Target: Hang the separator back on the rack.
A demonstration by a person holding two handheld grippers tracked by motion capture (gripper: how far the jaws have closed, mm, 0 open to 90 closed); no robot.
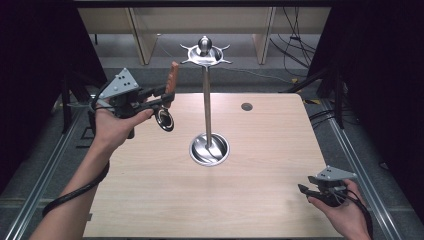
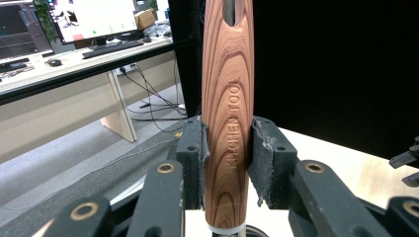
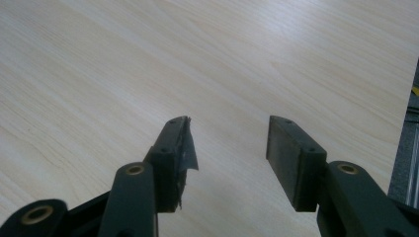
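Setting: a pale wooden table (image 1: 165, 200) seen from above, with dark curtains at either side and a floor with cables beyond its far edge.

Stand: a steel utensil rack (image 1: 206, 100) rises near the table's middle, a thin pole on a round shiny base, topped by a hooked crown with a ball knob.

Left gripper (image 1: 162, 98): held up in the person's left hand (image 1: 117, 125) over the table's far left corner, its jaws clamped on the wooden handle of a kitchen utensil (image 1: 170, 95).

Utensil: upright in the grip, its brown handle pointing up and a round metal head hanging below the jaws; it sits left of the rack's pole and apart from it. In the left gripper view the handle (image 2: 227, 118) shows bold wood grain, the stamped words "KITCHEN TOOL" and a slot near its top, pressed between both pads.

Right gripper (image 1: 303, 191): held low in the right hand (image 1: 345, 212) at the table's near right corner, jaws spread apart with nothing between them. The right gripper view shows bare tabletop (image 3: 148, 64) through the gap.

Background: a desk with monitors (image 2: 94, 17) and a keyboard in the left gripper view.
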